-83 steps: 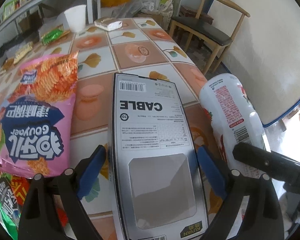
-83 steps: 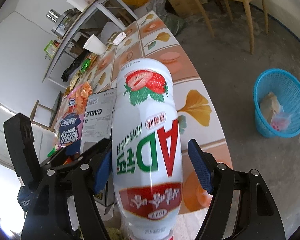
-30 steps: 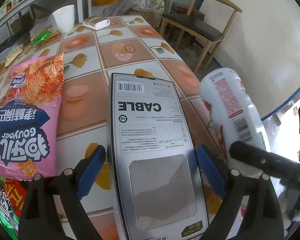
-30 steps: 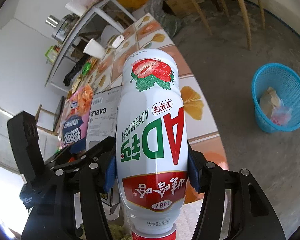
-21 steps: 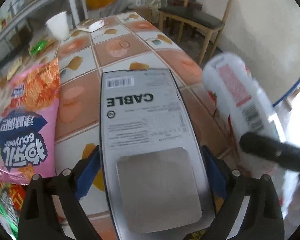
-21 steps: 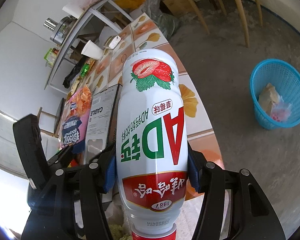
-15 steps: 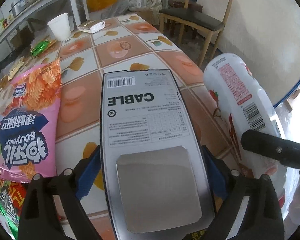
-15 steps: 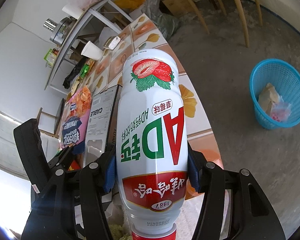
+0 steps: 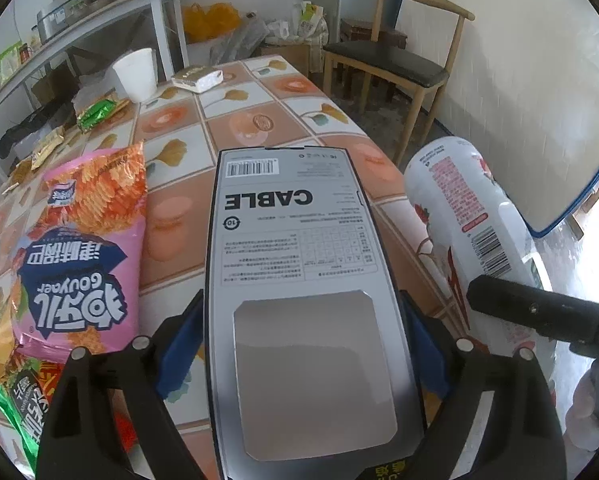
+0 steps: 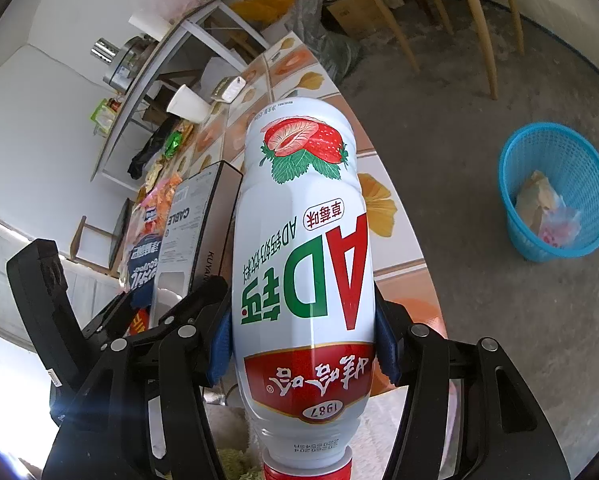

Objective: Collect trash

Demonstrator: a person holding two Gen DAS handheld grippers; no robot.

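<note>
Left gripper has just been closing its jaws on the box, and the blue pads now press both long edges. A moment back they stood clear of it. The box seems raised off the table, near end up, though the fisheye makes that hard to call.

Right gripper is clenched on the bottle, as it was, held out over the table's edge.

Both hands loaded, then. The basket sits on the floor well off to the right, some scraps already in it. The chip bag lies on the table, untouched.
</note>
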